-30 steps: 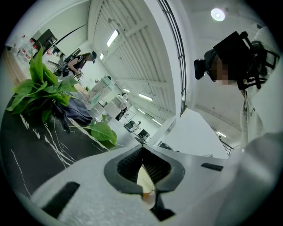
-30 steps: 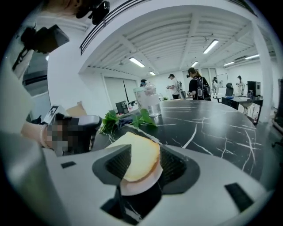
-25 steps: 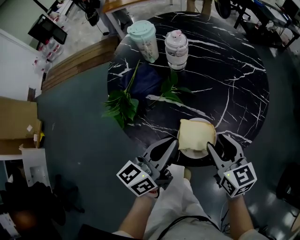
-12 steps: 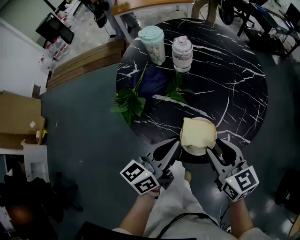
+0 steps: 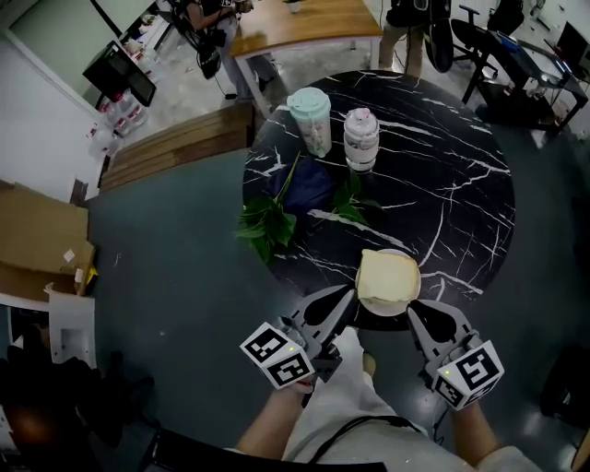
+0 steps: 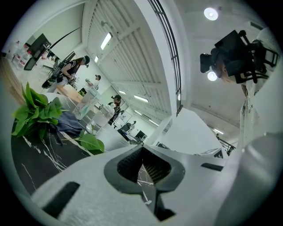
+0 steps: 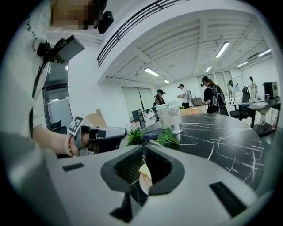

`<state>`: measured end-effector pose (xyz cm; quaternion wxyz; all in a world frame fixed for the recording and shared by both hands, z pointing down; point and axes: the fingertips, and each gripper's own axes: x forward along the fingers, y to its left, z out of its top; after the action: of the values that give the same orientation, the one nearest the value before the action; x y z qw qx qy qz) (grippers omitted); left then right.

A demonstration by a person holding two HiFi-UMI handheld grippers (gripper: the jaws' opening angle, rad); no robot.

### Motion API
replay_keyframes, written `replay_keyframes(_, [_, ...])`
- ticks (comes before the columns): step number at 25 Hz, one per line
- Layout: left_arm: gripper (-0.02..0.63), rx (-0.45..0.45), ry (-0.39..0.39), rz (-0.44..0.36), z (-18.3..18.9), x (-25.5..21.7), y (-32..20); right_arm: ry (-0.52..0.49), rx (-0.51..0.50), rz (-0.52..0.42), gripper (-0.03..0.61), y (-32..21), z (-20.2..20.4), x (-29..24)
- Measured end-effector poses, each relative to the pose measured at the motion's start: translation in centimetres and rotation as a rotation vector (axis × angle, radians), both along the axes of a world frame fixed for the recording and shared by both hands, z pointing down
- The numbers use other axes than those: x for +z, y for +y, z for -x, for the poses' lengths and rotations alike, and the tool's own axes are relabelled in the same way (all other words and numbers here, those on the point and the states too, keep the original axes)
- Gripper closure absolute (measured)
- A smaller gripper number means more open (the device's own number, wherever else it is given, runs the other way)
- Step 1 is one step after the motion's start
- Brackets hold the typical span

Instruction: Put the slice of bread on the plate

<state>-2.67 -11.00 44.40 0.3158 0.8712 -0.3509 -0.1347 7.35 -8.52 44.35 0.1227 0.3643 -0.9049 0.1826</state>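
Note:
A pale slice of bread (image 5: 387,279) lies flat on a small white plate (image 5: 384,312) at the near edge of the round black marble table (image 5: 461,194). Both grippers hang off the table's near side, above the person's lap. My left gripper (image 5: 347,293) is shut and empty, its tips just left of the plate. My right gripper (image 5: 413,310) is just right of the plate; its jaws are closing with nothing between them. In the right gripper view the bread (image 7: 144,175) shows as a sliver through the gap behind the joined jaws. The left gripper view looks level across the tabletop.
Two lidded cups (image 5: 311,118) (image 5: 361,138) stand at the table's far side. A dark blue cloth (image 5: 309,184) and leafy green stems (image 5: 267,221) lie at its left. Beyond are a wooden desk (image 5: 295,23), cardboard boxes (image 5: 37,240) and several people.
The right gripper's jaws went from wide open beside the plate to closed. Both grippers drew back from the plate and rose. The bread stayed on the plate.

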Motion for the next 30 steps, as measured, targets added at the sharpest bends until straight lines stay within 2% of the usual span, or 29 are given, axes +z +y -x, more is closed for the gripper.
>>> replay_keyframes(6, [0.604, 0.040, 0.003, -0.030, -1.1, -3.1, 0.5, -0.039, -0.018, 0.023, 0.558, 0.6, 0.1, -2.3])
replay_keyframes(15, [0.604, 0.026, 0.005, -0.102, -1.2, -7.3, 1.0, -0.076, -0.043, 0.028, 0.566, 1.9, -0.3, -4.4])
replay_keyframes(30, [0.604, 0.012, -0.008, -0.150, -1.5, -9.5, 0.9, -0.102, -0.068, -0.022, 0.568, 2.1, -0.3, -7.0])
